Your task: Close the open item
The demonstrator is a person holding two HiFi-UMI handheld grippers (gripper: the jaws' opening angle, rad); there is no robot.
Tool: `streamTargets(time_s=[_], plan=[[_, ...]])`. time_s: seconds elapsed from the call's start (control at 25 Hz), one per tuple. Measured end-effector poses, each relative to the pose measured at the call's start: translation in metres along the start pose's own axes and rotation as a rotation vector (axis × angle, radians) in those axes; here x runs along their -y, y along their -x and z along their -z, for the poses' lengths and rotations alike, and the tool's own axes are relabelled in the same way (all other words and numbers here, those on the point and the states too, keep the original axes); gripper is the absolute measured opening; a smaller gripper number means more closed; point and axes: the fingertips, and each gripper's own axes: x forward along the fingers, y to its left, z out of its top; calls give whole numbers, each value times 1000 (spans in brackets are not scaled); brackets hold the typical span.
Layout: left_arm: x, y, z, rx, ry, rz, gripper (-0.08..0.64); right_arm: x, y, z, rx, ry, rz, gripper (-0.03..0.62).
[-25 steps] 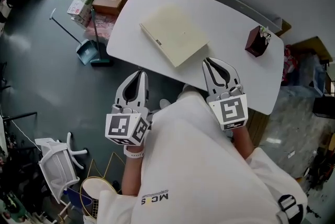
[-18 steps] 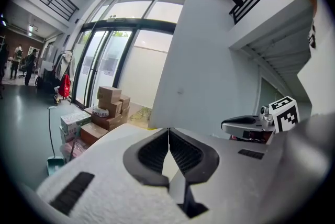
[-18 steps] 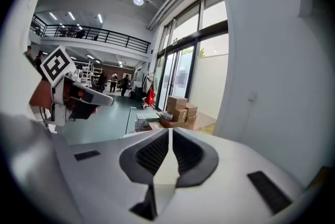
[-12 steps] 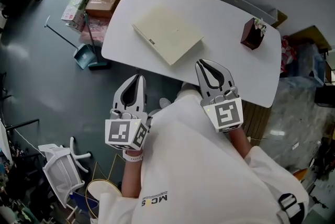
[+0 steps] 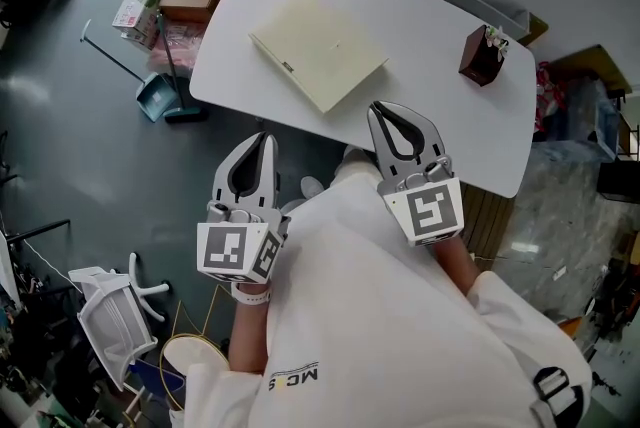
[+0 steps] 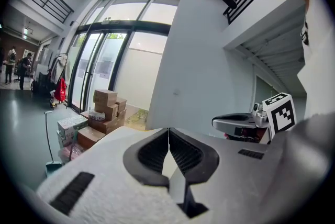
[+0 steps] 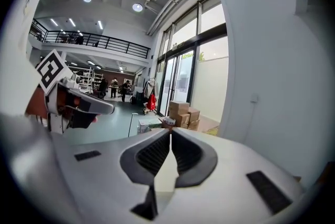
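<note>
The cream book [image 5: 320,51] is lying flat and closed on the white bench [image 5: 430,46], toward its left side. A dark red holder [image 5: 482,56] is standing at the far right. The left tool [image 5: 266,136] is hovering off the bench's near edge, its jaws pressing together on nothing. The right tool [image 5: 374,106] is hanging over the near edge, its jaws closing tip to tip, nothing between them.

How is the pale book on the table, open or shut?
Shut. The pale book lies flat on the white table as one slab, cover on top, no pages spread.
</note>
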Motion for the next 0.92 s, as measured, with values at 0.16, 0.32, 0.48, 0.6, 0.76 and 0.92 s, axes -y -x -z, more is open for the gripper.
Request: streamTargets(time_s=[0.16, 0.32, 0.48, 0.6, 0.76, 0.92], plan=[[-1, 1, 0, 2, 2, 1, 29, -3, -1, -2, 2, -1, -3, 21], [-1, 2, 0, 2, 7, 5, 29, -5, -1, -6, 7, 5, -4, 20], [-1, 1, 0, 2, 10, 10, 29, -5, -1, -7, 8, 8, -4, 20], [-1, -1, 1, -1, 12, 11, 29, -4, -1, -8, 11, 6, -3, 20], [-4, -1, 1, -1, 15, 8, 29, -5, -4, -7, 8, -4, -2, 20], [-8, -1, -1, -1, 17, 5, 29, -7, -7, -8, 9, -5, -1, 18]])
